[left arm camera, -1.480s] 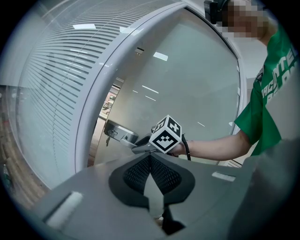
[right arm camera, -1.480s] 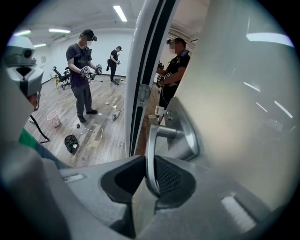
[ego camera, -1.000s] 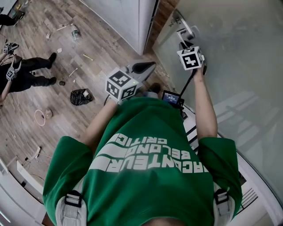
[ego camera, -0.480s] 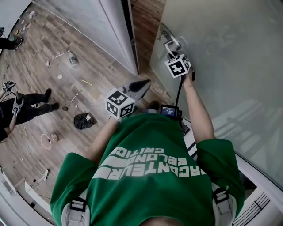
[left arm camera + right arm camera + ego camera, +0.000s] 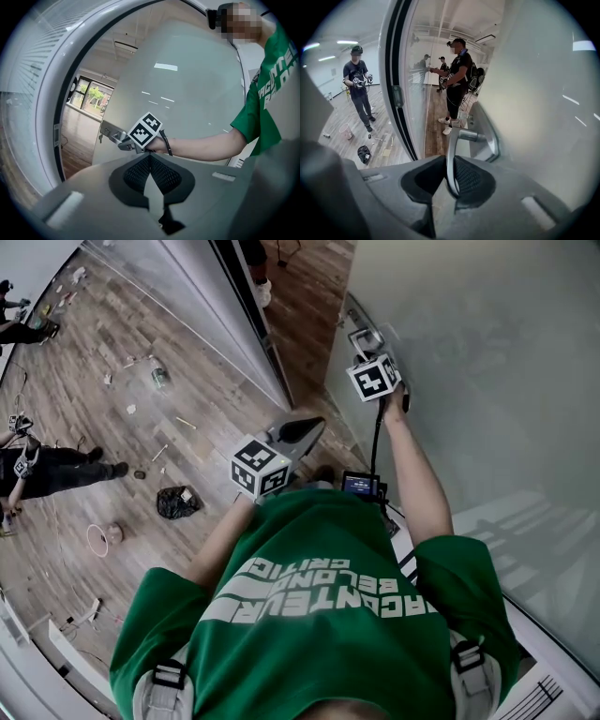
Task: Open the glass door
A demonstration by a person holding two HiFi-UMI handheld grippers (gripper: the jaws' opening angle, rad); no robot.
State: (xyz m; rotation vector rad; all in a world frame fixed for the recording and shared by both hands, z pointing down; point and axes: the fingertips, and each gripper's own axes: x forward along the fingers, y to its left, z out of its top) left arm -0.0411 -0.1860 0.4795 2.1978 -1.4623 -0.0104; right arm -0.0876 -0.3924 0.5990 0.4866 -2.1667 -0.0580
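Wood floor [image 5: 141,418] lies at the left, with litter on it too small to name. The left gripper [image 5: 312,426] hangs with its jaws pressed together and empty. The right gripper [image 5: 451,174] pinches the metal handle [image 5: 450,150]; in the head view its cube hides the grip. The frosted glass door [image 5: 487,381] fills the right, cut off by the frame.

Glass door [image 5: 487,381]: frosted, matt, pale grey-green, soft light streaks on it. Door handle [image 5: 451,150]: metal, smooth, satin sheen; backplate [image 5: 485,136] same finish. Right gripper [image 5: 449,164] & left gripper [image 5: 150,157]: smooth matt grey plastic shells. Pads [image 5: 471,180]: black, fine ribbed texture, rubbery look. Marker cube [image 5: 375,378]: matt b/w print. Floor [image 5: 141,418]: wood-look planks, dull. Shirt [image 5: 319,634]: green cloth w/ white print. Door frame [image 5: 389,70]: white, semi-gloss.
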